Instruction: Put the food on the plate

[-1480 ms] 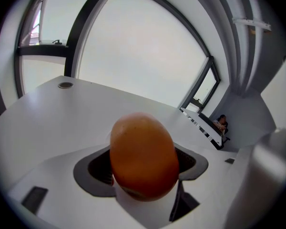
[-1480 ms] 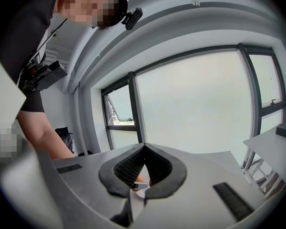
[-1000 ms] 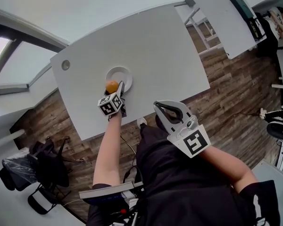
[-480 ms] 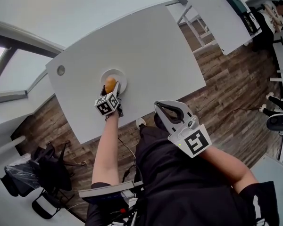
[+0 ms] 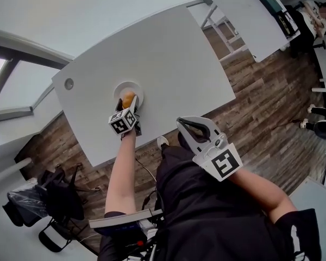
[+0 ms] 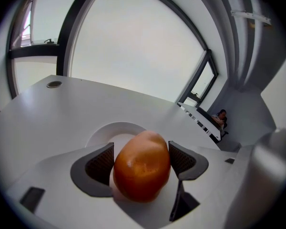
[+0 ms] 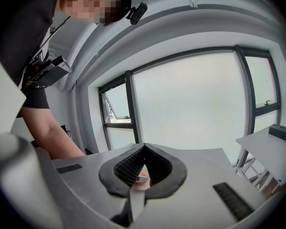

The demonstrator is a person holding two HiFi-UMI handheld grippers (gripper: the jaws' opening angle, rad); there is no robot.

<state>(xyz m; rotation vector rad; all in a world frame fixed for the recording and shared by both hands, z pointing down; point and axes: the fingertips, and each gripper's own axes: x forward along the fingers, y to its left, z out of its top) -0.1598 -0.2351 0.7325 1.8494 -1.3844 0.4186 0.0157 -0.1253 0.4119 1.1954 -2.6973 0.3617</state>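
The left gripper jaws squeeze the orange food from both sides. The white plate lies right under and just past it on the desk — so I think it only needs to go down. The right gripper waits well back — jaws closed on nothing.

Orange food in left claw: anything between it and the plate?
Nothing visible. The left claw grips the orange food at the white plate's near rim; the plate's visible part is bare.

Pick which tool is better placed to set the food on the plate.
Left. The left tool grips the orange food at the near edge of the plate; the right tool is shut, empty, back by the person's torso.
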